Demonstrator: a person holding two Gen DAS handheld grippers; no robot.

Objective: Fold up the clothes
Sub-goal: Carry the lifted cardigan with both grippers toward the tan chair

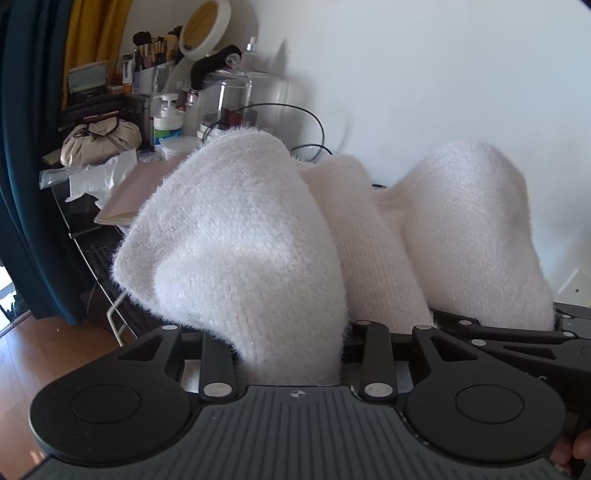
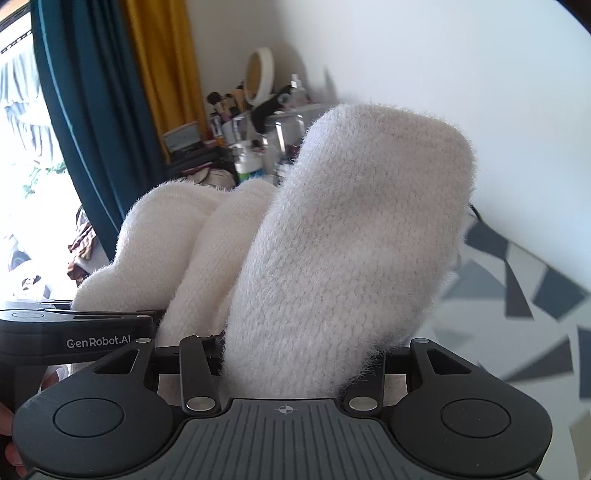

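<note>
White fuzzy knit garment (image 1: 236, 236) fills both wrist views, bunched into tall humps and lifted clear of any surface. Left gripper (image 1: 291, 354): fingertips buried in the knit, linkage arms drawn inward, a fold of fabric pinched between them. Right gripper (image 2: 295, 369): same condition, a thick hump of the garment clamped and rising straight up ahead of the lens; fingertips hidden by pile. The two tools sit close side by side; the left one's body shows at the left edge of the right view, the right one's at the right edge of the left view. A bit of hand (image 1: 576, 450) shows at the lower right of the left view.

Background, left view: cluttered dressing table (image 1: 122, 192) against a white wall.
- Holder (image 1: 147, 74) packed with upright makeup brushes.
- Clear domed case (image 1: 229, 96); small dark and reddish items inside, not identifiable.
- White pump bottle (image 1: 168, 118) with a blue-green label, beside a tub.
- Cream drawstring pouch (image 1: 99, 142), closed; contents hidden.
- Round mirror (image 1: 205, 27) on a stand; black cable (image 1: 314, 125) looping behind the garment.
- Crumpled clear plastic (image 1: 92, 177) and a flat pinkish pad near the table's edge.

Teal curtain (image 2: 92, 110) and mustard curtain (image 2: 162, 66) hang left. Grey-and-white geometric surface (image 2: 535, 295) lies at the right in the right view. Wood floor (image 1: 37, 362) below.
</note>
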